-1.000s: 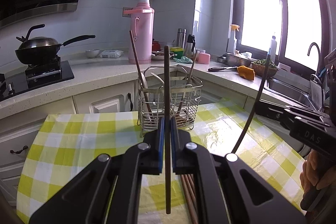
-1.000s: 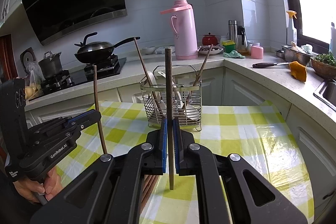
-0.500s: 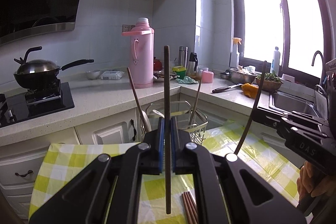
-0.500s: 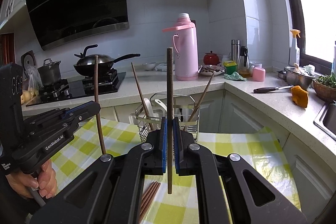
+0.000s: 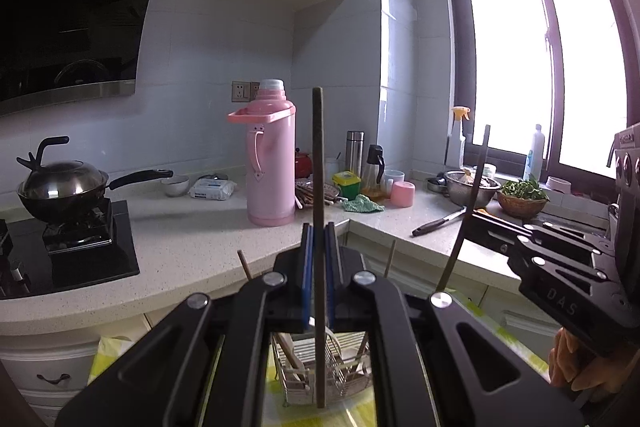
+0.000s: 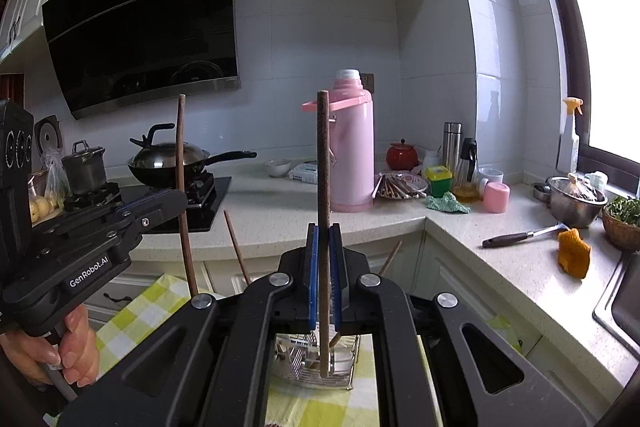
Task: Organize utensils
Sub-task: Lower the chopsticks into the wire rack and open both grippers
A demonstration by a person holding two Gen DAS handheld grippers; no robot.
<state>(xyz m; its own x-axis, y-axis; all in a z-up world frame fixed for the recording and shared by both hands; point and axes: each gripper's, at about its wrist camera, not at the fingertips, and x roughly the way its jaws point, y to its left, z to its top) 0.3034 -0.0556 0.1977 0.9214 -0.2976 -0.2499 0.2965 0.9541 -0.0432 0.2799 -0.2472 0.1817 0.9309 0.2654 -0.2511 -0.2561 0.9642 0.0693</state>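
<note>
My left gripper (image 5: 318, 241) is shut on a dark chopstick (image 5: 318, 155) that stands upright between its blue pads. Its lower end hangs above the wire utensil basket (image 5: 320, 379) on the checked table. My right gripper (image 6: 324, 241) is shut on a brown chopstick (image 6: 323, 163), also upright, whose tip hangs over the same basket (image 6: 340, 367). Each gripper shows in the other's view: the right gripper (image 5: 474, 223) at the right, the left gripper (image 6: 178, 203) at the left. Two chopsticks (image 6: 236, 247) lean in the basket.
A pink thermos (image 5: 270, 163) stands on the counter behind. A wok (image 5: 60, 187) sits on the stove at the left. A knife (image 6: 520, 237), a steel bowl (image 6: 576, 203) and a sink edge (image 6: 616, 299) lie along the right counter. A yellow checked cloth (image 6: 140, 311) covers the table.
Both grippers rose and moved toward the basket with their chopsticks held upright. The basket slid from ahead of the jaws to low in both views, under the chopstick tips.
</note>
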